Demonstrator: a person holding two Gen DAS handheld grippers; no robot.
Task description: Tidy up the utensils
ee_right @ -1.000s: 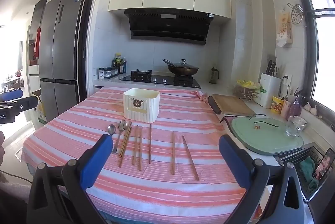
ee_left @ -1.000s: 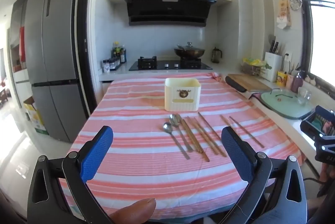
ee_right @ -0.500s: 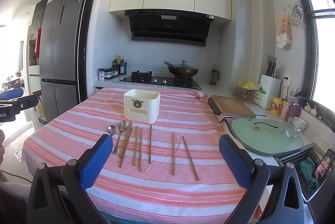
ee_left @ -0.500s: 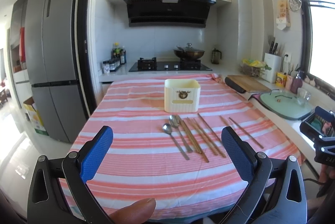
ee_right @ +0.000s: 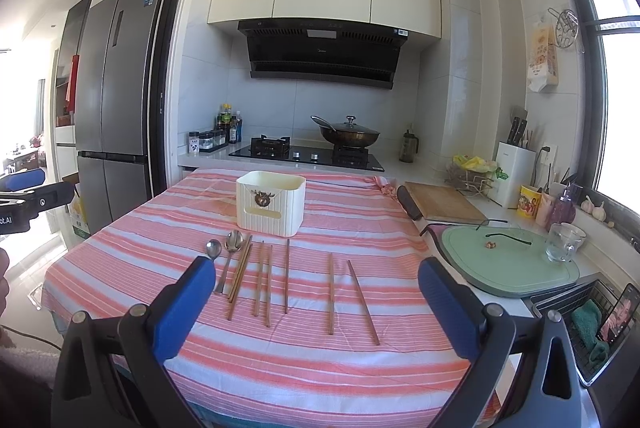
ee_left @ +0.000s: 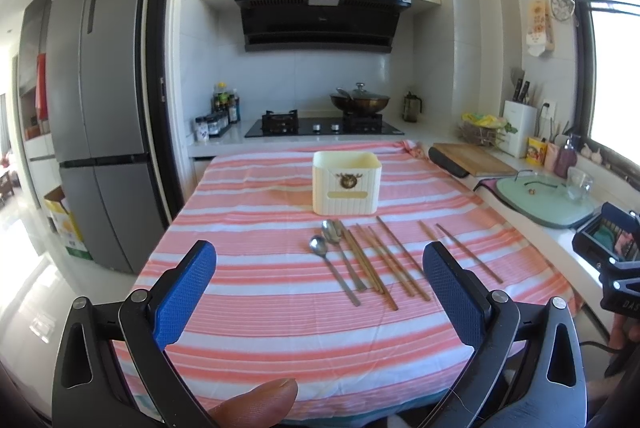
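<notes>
Left gripper [ee_left: 320, 292] hangs above the near edge of the table, blue pads spread wide, nothing between them; a fingertip [ee_left: 256, 402] shows at the bottom of the left wrist view. Right gripper [ee_right: 312, 302] same deal: jaws wide apart, holding nothing, over the near edge of the table. Table is covered with a pink-and-white striped tablecloth [ee_left: 256, 316]. Cream utensil holder [ee_left: 346, 182] stands upright mid-table, deer emblem facing the cameras; its inside is not visible from here. Just in front of it lie two metal spoons [ee_left: 334, 260] side by side, bowls toward the holder, handles toward the near edge. Right of the spoons, wooden chopsticks [ee_left: 384, 262] lie flat in a loose fan, some touching each other, the leftmost one against a spoon handle. A further pair of chopsticks [ee_right: 348, 298] sits apart on the right, the two sticks spread slightly from each other. All utensils are on the cloth, none in the holder as far as can be seen. Beyond the table: gas stove [ee_right: 308, 154] with a lidded wok [ee_right: 350, 134], range hood [ee_right: 324, 52] above, grey fridge [ee_left: 100, 132] at left. Counter at right has a wooden cutting board [ee_right: 444, 202], a green board [ee_right: 508, 260] and a glass mug [ee_right: 562, 242].
</notes>
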